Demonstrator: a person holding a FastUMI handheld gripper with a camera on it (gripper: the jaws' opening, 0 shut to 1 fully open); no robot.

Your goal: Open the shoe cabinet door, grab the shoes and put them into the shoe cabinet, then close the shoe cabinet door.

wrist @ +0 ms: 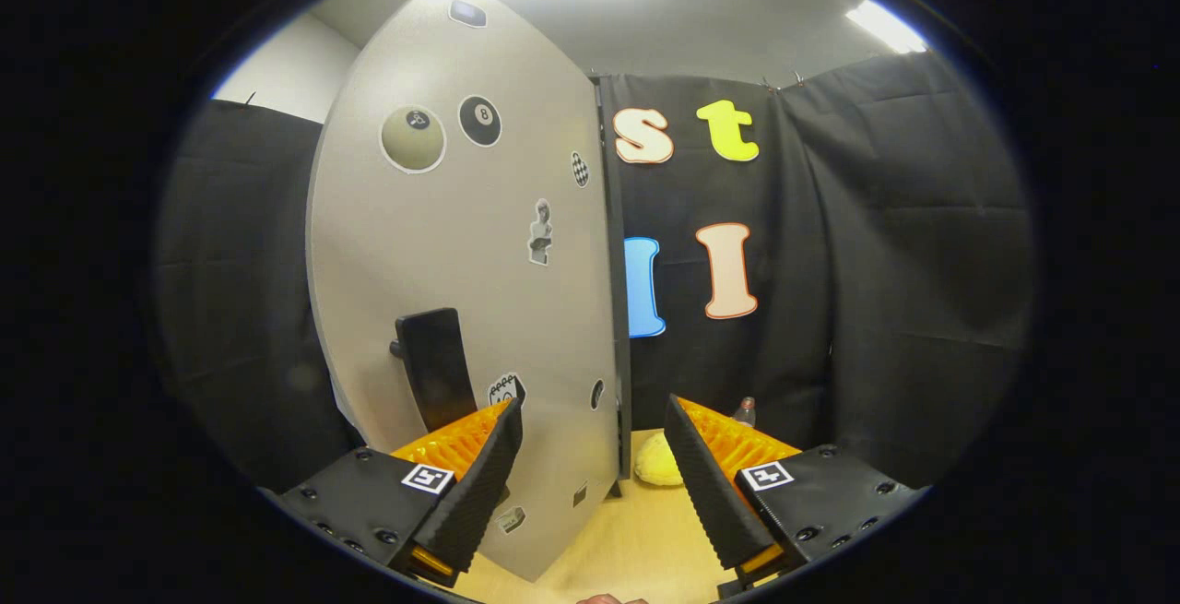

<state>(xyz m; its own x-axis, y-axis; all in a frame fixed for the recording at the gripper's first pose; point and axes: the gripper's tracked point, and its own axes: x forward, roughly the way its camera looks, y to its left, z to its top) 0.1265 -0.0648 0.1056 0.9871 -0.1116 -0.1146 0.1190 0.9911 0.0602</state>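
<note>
The shoe cabinet door (461, 244) is a pale grey panel covered with stickers, swung so its free edge (616, 309) points toward me just ahead of the fingers. A dark handle (433, 364) sticks out of the door's lower part, right beyond my left finger. My gripper (593, 420) is open, with nothing between its fingers; the door's edge stands in the gap beyond them. A yellow fluffy shoe (659, 461) lies on the wooden table (636, 539) behind the door's edge, partly hidden by my right finger.
A small bottle (745, 412) stands behind the right finger near the black cloth wall (885, 263). Black cloth also hangs left of the door. Bare wooden tabletop lies between and below the fingers.
</note>
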